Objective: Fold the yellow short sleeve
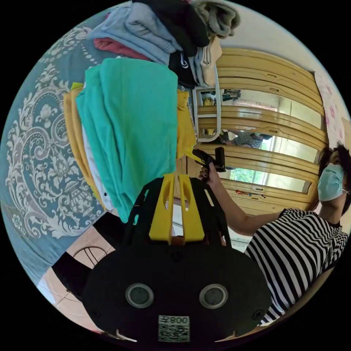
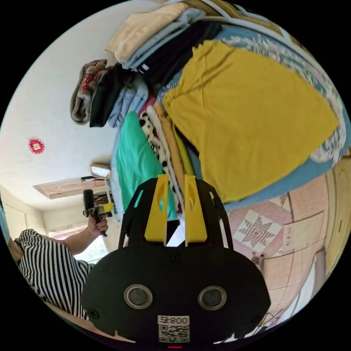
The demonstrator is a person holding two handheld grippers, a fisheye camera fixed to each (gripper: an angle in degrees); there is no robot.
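The yellow short sleeve (image 2: 248,120) lies spread flat on the patterned blue bedspread (image 2: 292,179), one sleeve towards the piled clothes. My right gripper (image 2: 176,177) hovers near the bed edge, off the shirt, its yellow jaws slightly apart with nothing between them. My left gripper (image 1: 176,176) is held up before a folded teal garment (image 1: 128,128), its jaws almost touching and empty. A strip of yellow cloth (image 1: 185,124) shows past the teal's edge. The person's hand holds the right gripper (image 1: 204,159) in the air, and the left gripper (image 2: 98,209) is likewise raised.
A stack of folded clothes (image 2: 161,146) with teal on top stands beside the yellow shirt. More clothes (image 2: 157,36) are heaped against the wall. A person in a striped shirt (image 1: 296,252) stands by a yellow wardrobe (image 1: 270,109). Tiled floor (image 2: 263,226) lies below the bed.
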